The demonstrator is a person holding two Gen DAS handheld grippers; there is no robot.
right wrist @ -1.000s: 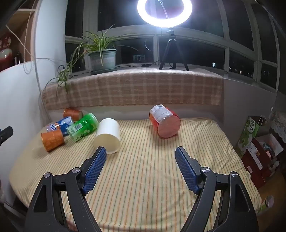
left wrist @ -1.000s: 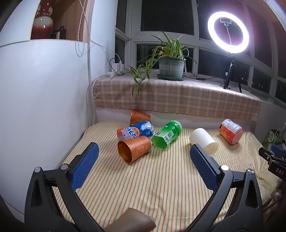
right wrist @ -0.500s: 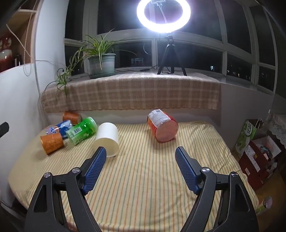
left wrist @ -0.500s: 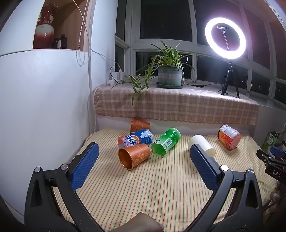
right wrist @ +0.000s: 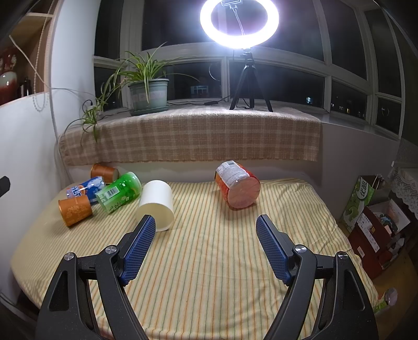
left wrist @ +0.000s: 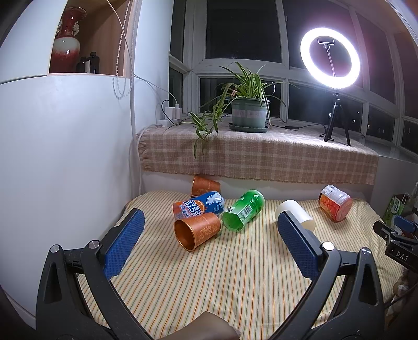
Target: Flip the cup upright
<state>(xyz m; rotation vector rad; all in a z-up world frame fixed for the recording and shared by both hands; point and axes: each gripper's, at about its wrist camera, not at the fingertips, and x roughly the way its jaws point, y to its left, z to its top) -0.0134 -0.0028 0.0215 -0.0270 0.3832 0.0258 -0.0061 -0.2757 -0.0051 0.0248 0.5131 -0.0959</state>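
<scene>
Several cups lie on their sides on the striped cloth. A copper cup point(left wrist: 197, 230) lies with its mouth toward me, also in the right wrist view point(right wrist: 75, 210). A white cup point(left wrist: 296, 214) point(right wrist: 156, 204) lies just beyond each gripper's fingertip. A green cup point(left wrist: 243, 210) point(right wrist: 118, 191), a blue-orange cup point(left wrist: 198, 208) point(right wrist: 85, 189), a second copper cup point(left wrist: 205, 185) point(right wrist: 104, 172) and a red-orange cup point(left wrist: 335, 206) point(right wrist: 237, 188) also lie there. My left gripper point(left wrist: 210, 227) is open and empty. My right gripper point(right wrist: 206, 230) is open and empty.
The striped table point(right wrist: 209, 261) ends at a white wall point(left wrist: 65, 157) on the left. A plaid-covered sill point(right wrist: 188, 136) with a potted plant point(right wrist: 147, 94) and ring light point(right wrist: 239, 21) runs behind. Boxes point(right wrist: 373, 217) stand on the floor at right.
Both grippers have drawn back and risen a little, so the cups look smaller and farther. Both stay open and empty. The cups have not moved.
</scene>
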